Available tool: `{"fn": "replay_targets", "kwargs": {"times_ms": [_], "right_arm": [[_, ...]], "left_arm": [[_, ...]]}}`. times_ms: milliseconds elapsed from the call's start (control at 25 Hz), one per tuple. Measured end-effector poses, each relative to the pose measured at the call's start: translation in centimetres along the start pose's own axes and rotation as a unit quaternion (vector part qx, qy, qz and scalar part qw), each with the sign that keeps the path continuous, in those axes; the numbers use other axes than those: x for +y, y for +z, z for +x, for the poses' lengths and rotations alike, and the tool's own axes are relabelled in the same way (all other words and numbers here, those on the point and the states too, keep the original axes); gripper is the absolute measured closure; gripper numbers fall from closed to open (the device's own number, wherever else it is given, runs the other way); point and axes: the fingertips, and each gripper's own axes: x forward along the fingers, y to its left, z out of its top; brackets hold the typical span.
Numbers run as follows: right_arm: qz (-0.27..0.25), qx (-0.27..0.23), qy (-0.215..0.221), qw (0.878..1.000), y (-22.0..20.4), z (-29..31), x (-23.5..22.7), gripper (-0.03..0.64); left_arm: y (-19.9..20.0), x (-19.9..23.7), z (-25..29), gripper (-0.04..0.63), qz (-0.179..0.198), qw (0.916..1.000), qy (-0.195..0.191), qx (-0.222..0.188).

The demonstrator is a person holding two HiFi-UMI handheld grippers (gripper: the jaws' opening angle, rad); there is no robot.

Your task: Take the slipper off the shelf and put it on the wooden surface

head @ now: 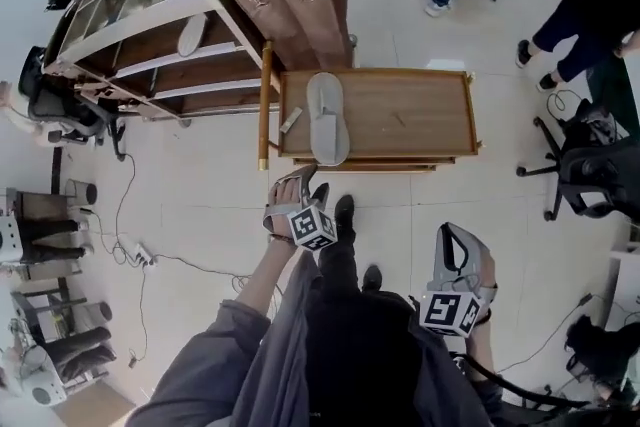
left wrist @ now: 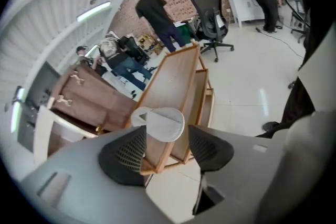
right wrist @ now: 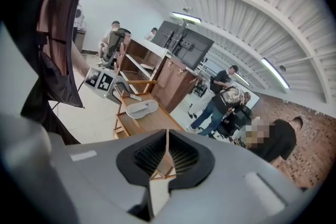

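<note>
Holding left tool (head: 300, 183) wide, empty, just off desk (head: 400, 115) front edge; right tool (head: 455, 240) closed, empty. Risking tipping slipper (head: 327, 118), overhanging front edge near left corner, by brushing it.

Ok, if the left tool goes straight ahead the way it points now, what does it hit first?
Most likely the near end of the slipper, which shows framed between the open jaws of the left tool, at the near edge of the wooden table. Nothing shows in between, though depth is hard to judge.
</note>
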Motion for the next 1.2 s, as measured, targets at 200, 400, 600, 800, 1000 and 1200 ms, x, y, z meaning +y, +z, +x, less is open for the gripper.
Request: {"fn": "replay_targets", "kwargs": {"times_ms": [200,400,600,800,1000,1200], "right_arm": [[-0.041,-0.056,0.029,0.997,-0.7,-3.9,4.1,0.601],[-0.031,-0.073,0.048,0.996,0.1,-7.4,7.7,0.615],[-0.051,-0.09,0.071,0.992,-0.3,-10.5,11.7,0.615],[-0.068,-0.096,0.061,0.991,0.9,-12.8,14.3,0.615],[-0.083,-0.093,0.044,0.991,3.1,-15.4,17.2,0.617],[-0.082,-0.096,0.025,0.992,5.9,-18.5,21.1,0.617]], "left_arm": [[0.1,-3.6,-15.7,0.334,-0.104,0.9896,0.099,-0.009],[1.4,-10.5,-27.7,0.344,-0.179,0.9763,0.12,-0.02],[3.4,-13.2,-33.0,0.344,-0.154,0.9788,0.128,-0.045],[3.4,-13.6,-35.4,0.35,-0.115,0.9828,0.127,-0.068],[2.1,-14.6,-37.8,0.36,-0.104,0.9837,0.113,-0.094],[-0.5,-16.4,-40.9,0.367,-0.089,0.9842,0.094,-0.121]]}}
